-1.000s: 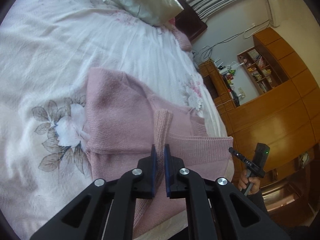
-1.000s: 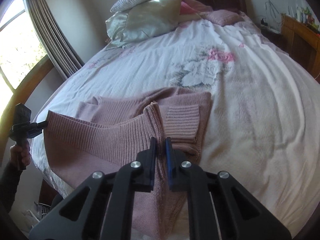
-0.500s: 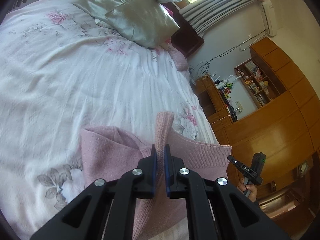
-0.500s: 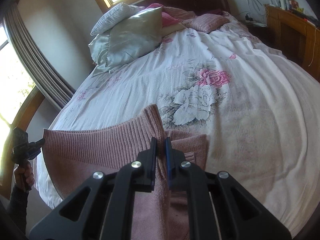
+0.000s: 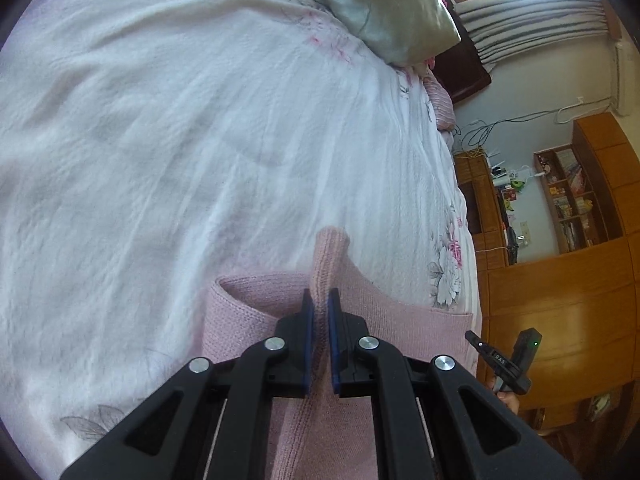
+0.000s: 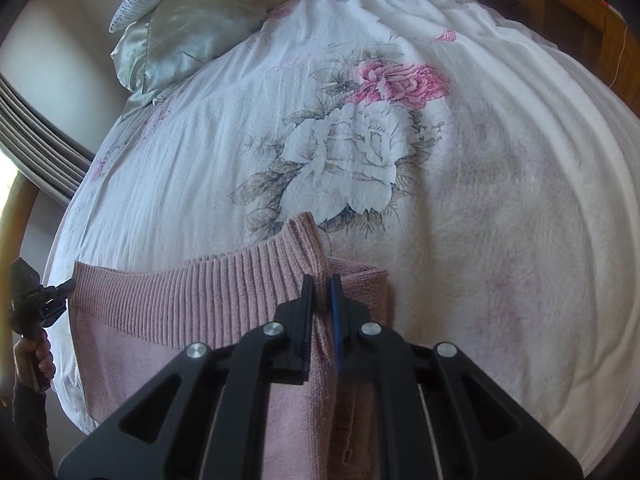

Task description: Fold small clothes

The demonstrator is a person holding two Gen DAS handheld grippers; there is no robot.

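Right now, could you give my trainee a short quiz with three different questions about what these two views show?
1. True or false: the left tongs are open and empty.
2. What does the pink knitted sweater lie on? A) a wooden floor B) a floral bedspread C) a chair
3. Fill in: the right tongs pinch a fold next to the sweater's ribbed ____.

Key: 1 false, they are shut on the sweater; 2 B; 3 hem.
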